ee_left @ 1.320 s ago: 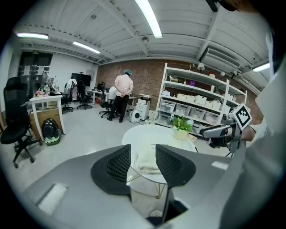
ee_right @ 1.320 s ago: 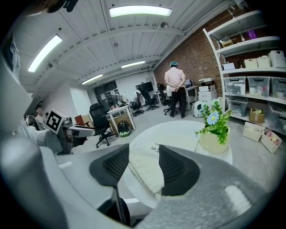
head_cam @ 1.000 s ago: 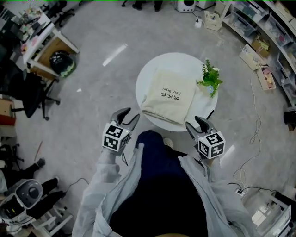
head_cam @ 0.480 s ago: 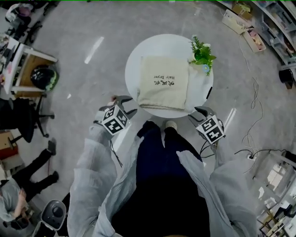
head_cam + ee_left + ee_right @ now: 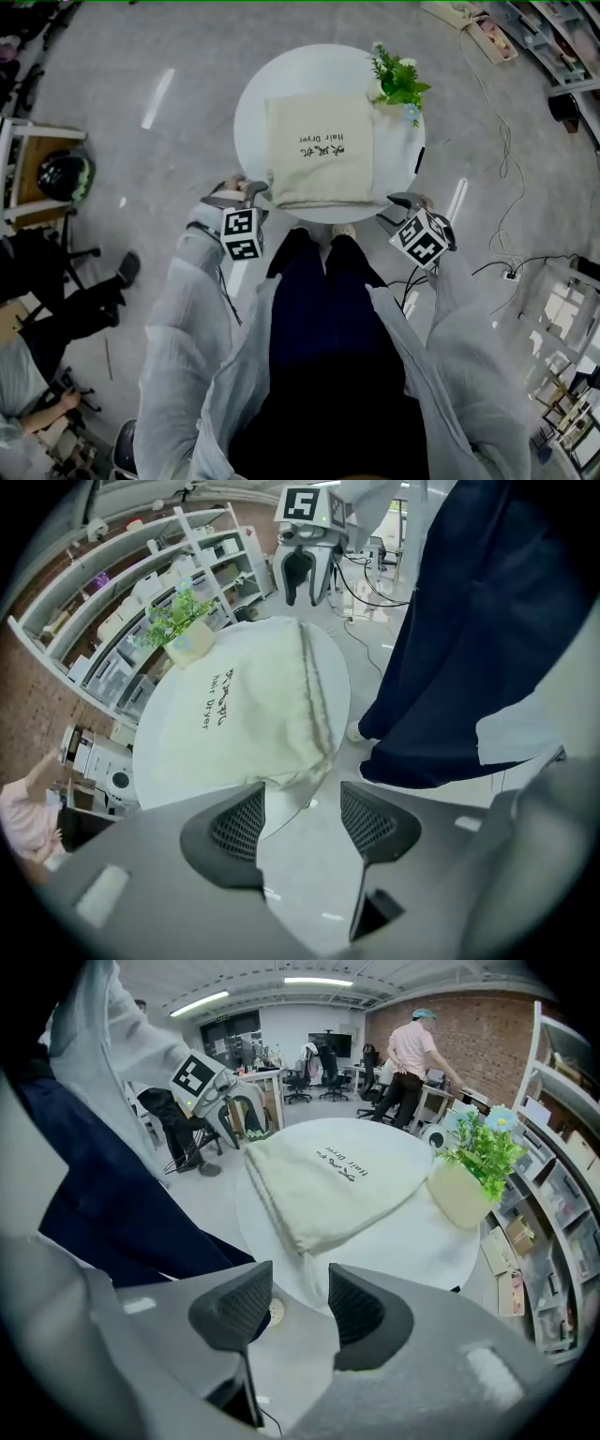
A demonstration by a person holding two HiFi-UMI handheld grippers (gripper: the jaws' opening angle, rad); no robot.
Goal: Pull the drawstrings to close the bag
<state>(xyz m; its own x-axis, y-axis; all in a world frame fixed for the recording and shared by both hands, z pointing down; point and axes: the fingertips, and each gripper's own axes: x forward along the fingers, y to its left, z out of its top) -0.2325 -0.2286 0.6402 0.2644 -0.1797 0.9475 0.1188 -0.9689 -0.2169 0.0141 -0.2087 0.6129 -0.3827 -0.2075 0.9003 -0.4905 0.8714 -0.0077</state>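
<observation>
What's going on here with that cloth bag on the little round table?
A person stands at a round white table with a two-jaw gripper in each hand. A cream drawstring bag printed "Hair Dryer" lies flat on it beside a potted plant. The left gripper and right gripper point down at the bag's two near corners. The left jaws have just been opening; both pairs stand apart with nothing clamped between them, so the drawstrings are not yet pulled.

Left gripper [image 5: 239, 191], jaws just opening, empty; right gripper [image 5: 398, 208], jaws apart.
</observation>
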